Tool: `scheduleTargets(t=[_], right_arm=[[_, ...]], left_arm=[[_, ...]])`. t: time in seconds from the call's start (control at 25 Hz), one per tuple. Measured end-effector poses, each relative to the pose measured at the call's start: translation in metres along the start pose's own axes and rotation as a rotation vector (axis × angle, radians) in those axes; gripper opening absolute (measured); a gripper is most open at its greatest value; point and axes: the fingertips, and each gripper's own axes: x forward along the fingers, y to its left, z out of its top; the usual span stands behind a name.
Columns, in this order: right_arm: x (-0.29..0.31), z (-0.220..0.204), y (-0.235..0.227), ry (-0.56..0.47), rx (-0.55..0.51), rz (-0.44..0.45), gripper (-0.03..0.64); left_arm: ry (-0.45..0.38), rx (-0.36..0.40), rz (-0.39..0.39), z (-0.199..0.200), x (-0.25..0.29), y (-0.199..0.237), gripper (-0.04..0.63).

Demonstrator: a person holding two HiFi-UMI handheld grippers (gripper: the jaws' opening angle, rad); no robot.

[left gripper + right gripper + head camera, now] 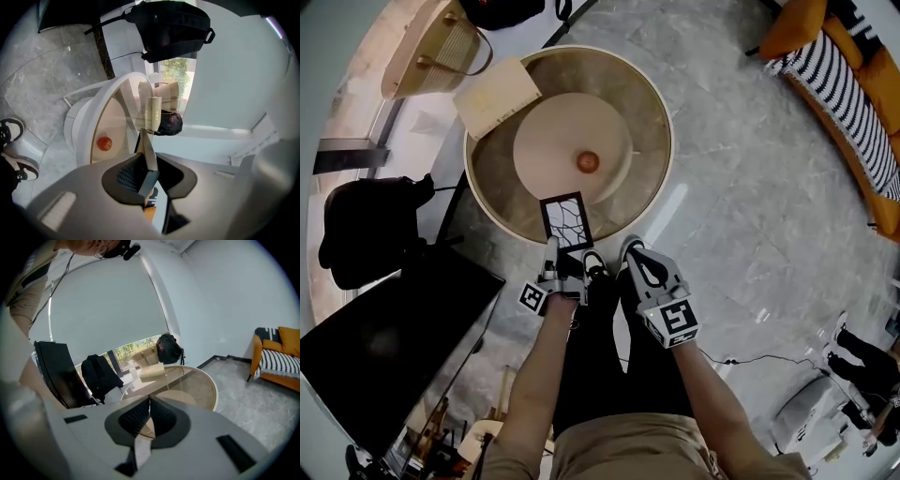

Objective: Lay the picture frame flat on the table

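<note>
Left tongs (148, 162) clamping picture frame (565, 221) at table (662, 111) rim; right tongs (149, 402) closed, empty

Worktop (662, 112): clear glossy glass top, smooth pale rim.
Floor (741, 187): polished grey stone-look tiles, reflective.
Picture frame (566, 223): smooth black border.
Sofa (797, 28): orange cloth, with striped fabric.
Basket (431, 42): pale, woven-looking, rough.
Left tool (146, 163), right tool (149, 414): matt grey plastic, black ribbed lining.
</note>
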Motion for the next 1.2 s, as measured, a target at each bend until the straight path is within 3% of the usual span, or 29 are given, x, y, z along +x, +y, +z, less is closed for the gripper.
scheduleTargets(t=[0.16, 0.44, 0.56, 0.76, 1.04, 1.2], right_arm=[[0.009, -0.009, 0.003, 0.013, -0.001, 0.021, 0.006], [0.011, -0.024, 0.010, 0.016, 0.017, 0.036, 0.006], [0.011, -0.029, 0.008, 0.015, 0.040, 0.036, 0.006], [0.007, -0.036, 0.011, 0.022, 0.059, 0.048, 0.006], [0.004, -0.041, 0.008, 0.026, 0.060, 0.053, 0.006], [0.003, -0.043, 0.007, 0.027, 0.063, 0.055, 0.006]], left_arm=[[-0.012, 0.003, 0.011, 0.003, 0.005, 0.010, 0.071], [-0.024, 0.093, 0.215, 0.008, 0.003, 0.042, 0.071], [0.003, 0.187, 0.302, 0.005, 0.007, 0.040, 0.076], [0.036, 0.338, 0.430, 0.002, 0.009, 0.037, 0.155], [-0.010, 0.400, 0.579, 0.010, -0.003, 0.045, 0.193], [-0.037, 0.387, 0.645, 0.013, -0.008, 0.053, 0.198]])
